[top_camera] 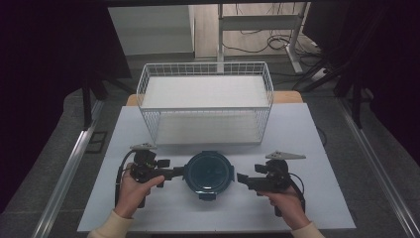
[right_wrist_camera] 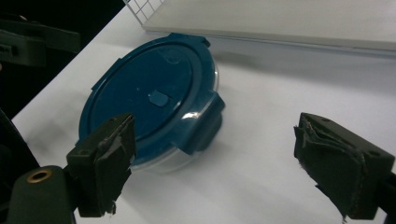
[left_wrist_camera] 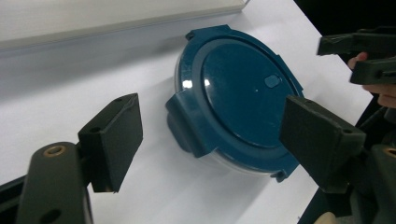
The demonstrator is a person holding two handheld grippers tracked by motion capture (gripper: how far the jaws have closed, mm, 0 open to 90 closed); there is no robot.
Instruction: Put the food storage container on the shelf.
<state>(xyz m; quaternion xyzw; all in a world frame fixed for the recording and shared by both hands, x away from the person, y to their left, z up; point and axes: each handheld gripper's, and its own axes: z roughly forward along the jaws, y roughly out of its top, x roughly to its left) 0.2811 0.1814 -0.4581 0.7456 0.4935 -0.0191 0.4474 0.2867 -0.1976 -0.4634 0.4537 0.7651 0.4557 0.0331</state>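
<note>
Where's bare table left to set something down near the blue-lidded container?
Bare white table lies right of the wire basket, beyond the right gripper; another patch sits left of the basket, behind the left gripper. The near edge between the hands is free. It is crowded around the container, flanked by both open grippers.

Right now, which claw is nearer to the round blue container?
Left. The left claw sits right at the round blue container's left rim, jaws open. The right claw is just off its right side, a small gap between, also open.
</note>
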